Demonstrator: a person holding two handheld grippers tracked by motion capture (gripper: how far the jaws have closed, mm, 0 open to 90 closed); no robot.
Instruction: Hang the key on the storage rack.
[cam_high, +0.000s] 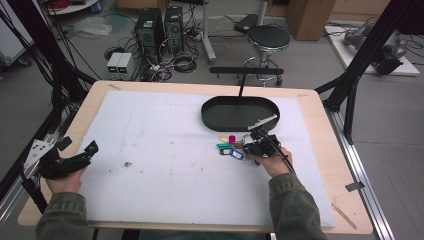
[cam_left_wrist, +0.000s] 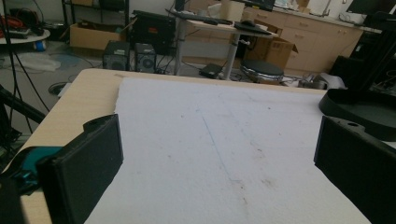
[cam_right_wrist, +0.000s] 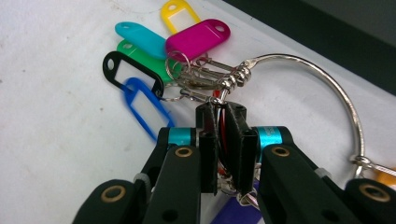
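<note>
- Coloured key tags (cam_right_wrist: 154, 56) on a metal ring (cam_right_wrist: 327, 88) lie right of centre in the high view, on the white mat (cam_high: 165, 170), just below the black tray (cam_high: 240, 114).
- Right gripper (cam_right_wrist: 219, 121) has its fingers closed narrow on the tags' clips, at the lower middle of its own view.
- Left gripper (cam_high: 75, 159) rests at the left edge of the counter (cam_high: 320, 150), fingers wide with nothing between them.

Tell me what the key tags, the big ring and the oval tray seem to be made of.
Key tags: glossy coloured plastic, judging by the smooth sheen and clear windows. Big ring: thin polished metal wire, silvery with bright glints. Oval tray: matte black, probably painted metal or plastic; the look leaves it open.
</note>
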